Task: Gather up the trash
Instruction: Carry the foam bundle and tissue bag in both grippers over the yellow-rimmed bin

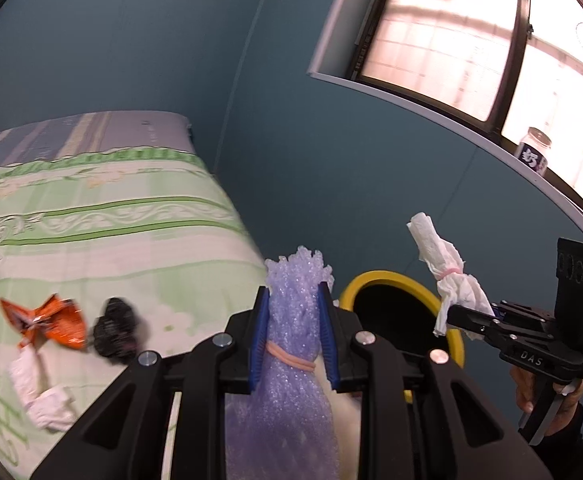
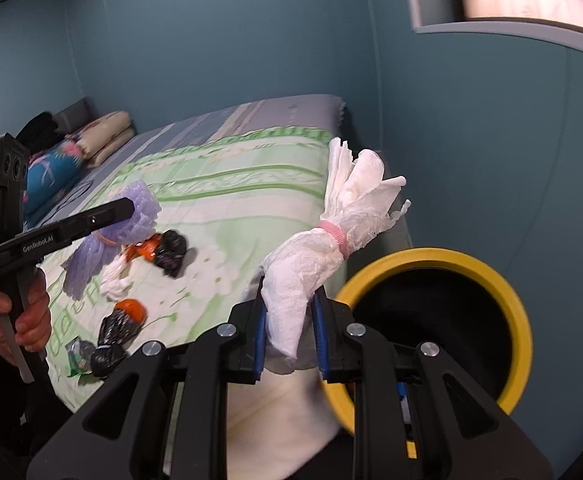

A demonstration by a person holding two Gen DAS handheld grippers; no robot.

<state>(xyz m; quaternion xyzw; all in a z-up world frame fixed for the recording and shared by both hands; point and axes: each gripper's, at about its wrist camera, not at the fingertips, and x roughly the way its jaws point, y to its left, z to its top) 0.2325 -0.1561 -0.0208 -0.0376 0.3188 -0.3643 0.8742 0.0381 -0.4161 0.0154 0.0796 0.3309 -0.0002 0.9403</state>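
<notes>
- Left tongs (image 1: 294, 300) clamped on a roll of purple bubble wrap (image 1: 291, 344), blue pads (image 1: 260, 332) pressed against both its sides, a pink rubber band (image 1: 291, 358) cinched around its waist.
- Held upright, frayed top poking above the fingertips, over the bed's edge and just left of the bin.
- Right tongs (image 2: 289, 300) closed on a wad of white paper towel (image 2: 311, 272), tied near its upper part with a pink band (image 2: 333, 234), loose ends fanned out above.
- Same wad (image 1: 447, 272) seen from the left wrist camera, tilted and raised above the bin's rim, pinched at its lower end by the right tongs (image 1: 471, 320).
- Yellow-rimmed bin (image 2: 519, 308) with a dark inside, right beside the bed, just right of the towel wad; also visible (image 1: 391, 278) between both tongs.
- Left behind on the green patterned bedsheet (image 1: 103, 208): an orange snack wrapper (image 1: 45, 320), a black crumpled bag (image 1: 115, 328) just beside it, and a white tissue twist (image 1: 39, 396) below the wrapper.
- Further trash in the right wrist view: an orange-and-black bundle (image 2: 119, 328) and a small greenish wrapper (image 2: 79, 356) near the bed's near edge.
- Folded bedding and pillows (image 2: 91, 140) piled at the far end.
- A jar (image 1: 533, 150) perched on the window ledge against the blue wall (image 1: 171, 40).
</notes>
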